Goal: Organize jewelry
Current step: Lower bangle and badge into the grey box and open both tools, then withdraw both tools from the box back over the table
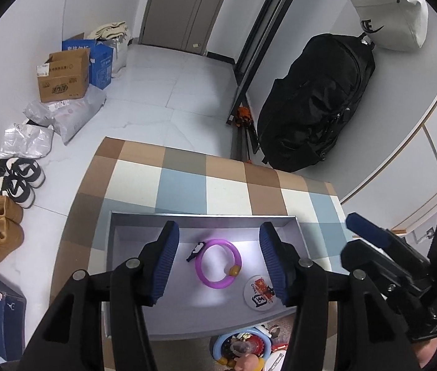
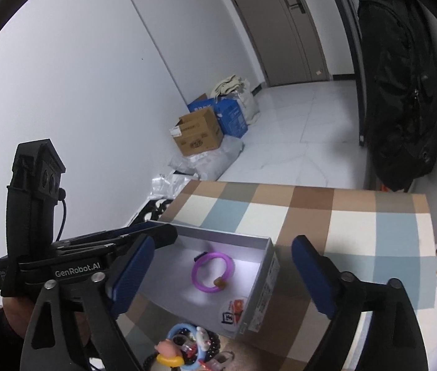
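Both tools share one build: matte black plastic frames with angular linkage arms and round silver rivets at the pivots. The left gripper (image 1: 218, 262) carries ribbed, dark blue pads (image 1: 165, 262) on its fingers. The right gripper (image 2: 221, 281) has the same blue pads (image 2: 131, 275). White lettering "GenRobot.AI" (image 2: 77, 273) marks the left unit's body, which also bears a thin black cable (image 2: 63, 213). Dark sleeves cover both wrists.

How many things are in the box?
3: a purple ring mid-box, a small black clip at its far-left edge, and a round badge by the near right corner. More could hide behind the tongs.
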